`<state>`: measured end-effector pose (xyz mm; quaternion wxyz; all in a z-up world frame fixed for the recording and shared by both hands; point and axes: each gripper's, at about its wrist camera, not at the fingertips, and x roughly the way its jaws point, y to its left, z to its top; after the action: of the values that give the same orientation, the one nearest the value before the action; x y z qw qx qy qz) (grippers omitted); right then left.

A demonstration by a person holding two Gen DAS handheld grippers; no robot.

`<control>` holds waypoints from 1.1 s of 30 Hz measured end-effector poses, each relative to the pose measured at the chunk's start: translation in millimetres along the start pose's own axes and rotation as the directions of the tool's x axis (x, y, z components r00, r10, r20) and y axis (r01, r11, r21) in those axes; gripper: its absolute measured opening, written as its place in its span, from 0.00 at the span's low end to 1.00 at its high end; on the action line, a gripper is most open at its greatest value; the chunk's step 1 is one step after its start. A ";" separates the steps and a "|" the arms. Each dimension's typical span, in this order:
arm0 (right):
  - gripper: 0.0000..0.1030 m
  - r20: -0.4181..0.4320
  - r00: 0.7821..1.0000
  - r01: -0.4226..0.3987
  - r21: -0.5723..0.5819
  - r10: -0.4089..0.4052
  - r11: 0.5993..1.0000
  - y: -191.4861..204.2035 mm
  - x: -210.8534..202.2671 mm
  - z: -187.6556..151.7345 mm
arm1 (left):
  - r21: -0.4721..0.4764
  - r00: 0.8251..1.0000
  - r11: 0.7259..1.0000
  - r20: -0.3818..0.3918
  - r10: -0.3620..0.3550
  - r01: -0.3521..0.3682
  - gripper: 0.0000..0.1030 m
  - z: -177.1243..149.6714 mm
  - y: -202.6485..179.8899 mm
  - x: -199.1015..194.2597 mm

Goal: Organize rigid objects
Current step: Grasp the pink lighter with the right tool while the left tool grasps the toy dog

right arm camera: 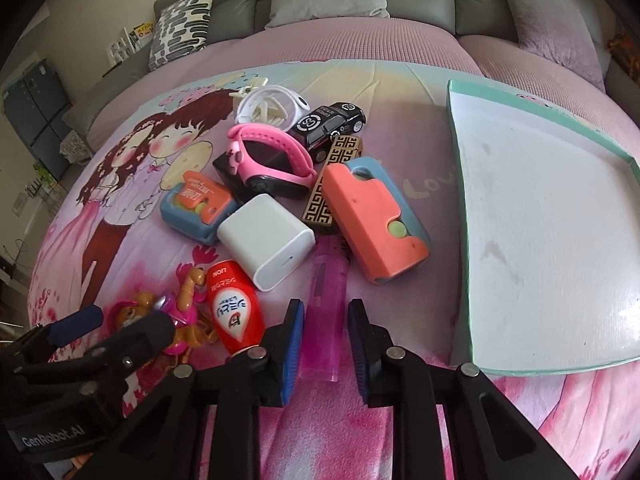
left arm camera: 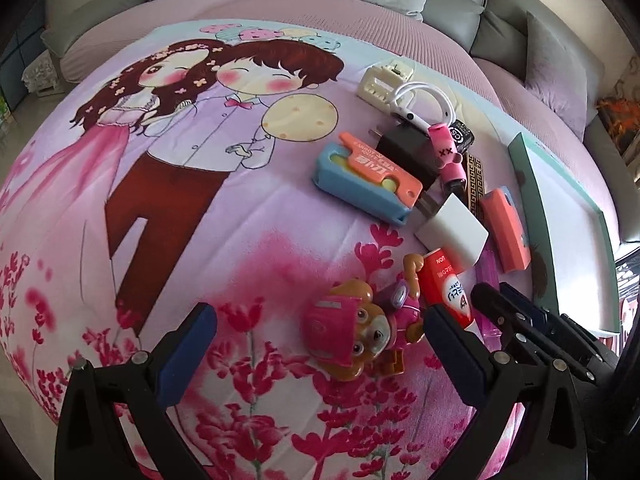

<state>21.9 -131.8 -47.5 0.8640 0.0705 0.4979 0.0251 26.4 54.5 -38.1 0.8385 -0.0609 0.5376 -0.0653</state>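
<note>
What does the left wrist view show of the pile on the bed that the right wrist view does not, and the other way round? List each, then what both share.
Only the left wrist view: the cream hair claw clip shown whole and the puppy toy's face.
Only the right wrist view: the purple lighter between the open right gripper fingers, the toy car and the tray's white inside.
Both: white charger, red bottle, pink watch.
</note>
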 end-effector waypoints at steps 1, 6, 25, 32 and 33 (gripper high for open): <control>0.24 0.001 1.000 -0.003 -0.001 0.003 1.000 -0.6 -0.7 -0.1 | 0.000 1.000 1.000 -0.003 -0.005 0.005 1.00 -1.0 -0.3 -0.2; 0.24 -0.003 1.000 -0.012 -0.002 0.012 1.000 -3.0 -4.2 -1.8 | -0.011 0.997 0.998 -0.033 -0.064 0.063 1.00 -0.2 1.7 5.4; 0.26 -0.002 1.000 0.020 -0.029 -0.020 0.999 -10.4 -5.5 -3.4 | 0.043 0.999 0.999 -0.050 -0.005 0.008 1.00 4.0 -19.7 23.6; 0.27 0.014 0.999 0.042 -0.057 -0.042 0.997 -5.5 -2.5 -0.9 | 0.007 0.998 0.999 -0.042 0.041 -0.040 1.00 4.8 -7.6 23.7; 0.27 0.016 0.999 0.045 -0.060 -0.044 0.997 -4.2 -1.8 -0.5 | 0.004 0.998 0.999 -0.039 0.039 -0.038 1.00 4.9 -6.8 23.3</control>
<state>20.5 -136.1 -46.8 0.8697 0.0337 0.4920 0.0204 40.3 43.8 -55.7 0.8289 -0.0479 0.5549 -0.0511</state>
